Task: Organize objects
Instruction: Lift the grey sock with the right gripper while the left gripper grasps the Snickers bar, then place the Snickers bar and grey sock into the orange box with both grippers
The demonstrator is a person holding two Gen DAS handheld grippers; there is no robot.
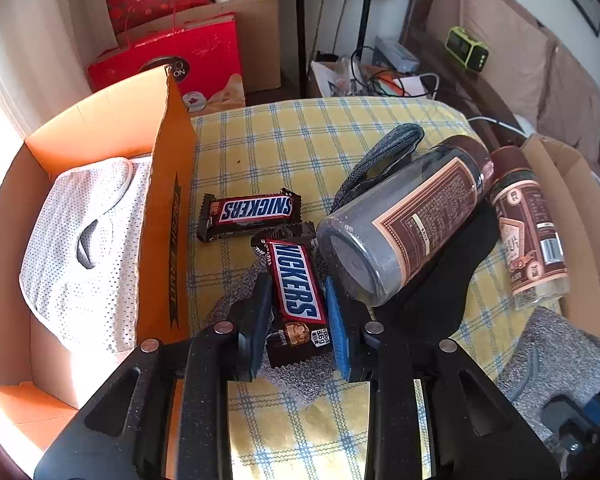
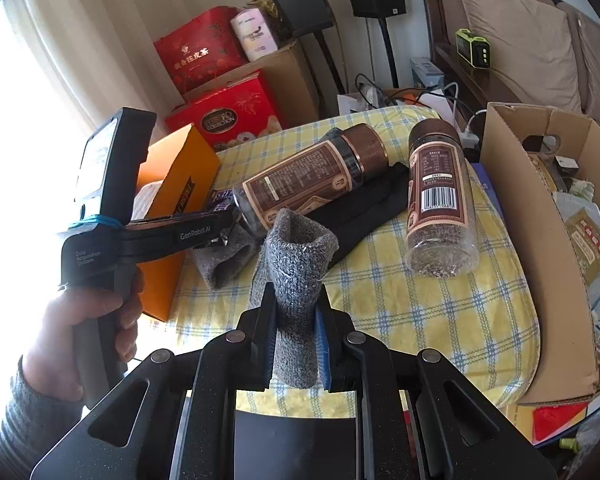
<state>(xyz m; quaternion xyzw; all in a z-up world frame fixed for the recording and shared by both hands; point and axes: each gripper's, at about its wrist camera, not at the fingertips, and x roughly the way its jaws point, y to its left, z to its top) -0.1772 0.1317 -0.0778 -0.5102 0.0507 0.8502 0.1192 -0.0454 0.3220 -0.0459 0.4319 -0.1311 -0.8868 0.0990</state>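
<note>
Snickers bar [image 1: 298, 294] sits clamped between the fingers of the left claw [image 1: 298, 312], held near its wrapper end, just above a grey sock [image 1: 236, 292] on the checked yellow cushion [image 1: 300, 136]. A second Snickers bar [image 1: 250, 214] lies flat just behind it, close to the orange box [image 1: 164, 208] that already holds a white mesh garment [image 1: 84, 248]. The right claw [image 2: 296, 340] is closed on another grey sock [image 2: 296, 264], which stands up limp between its fingers.

Two clear jars lie on their sides on the cushion: the nearer jar [image 1: 404, 220] rests partly on a black cloth [image 1: 440, 280] and almost touches the held bar. A swing of the bar to the right could nudge that jar and set it rolling across the soft surface. The bar's slick wrapper could also slip, since the grip looks to be on one end only. The dangling sock could snag the second jar [image 2: 440, 196] or drag across the cloth if carried low.
</note>
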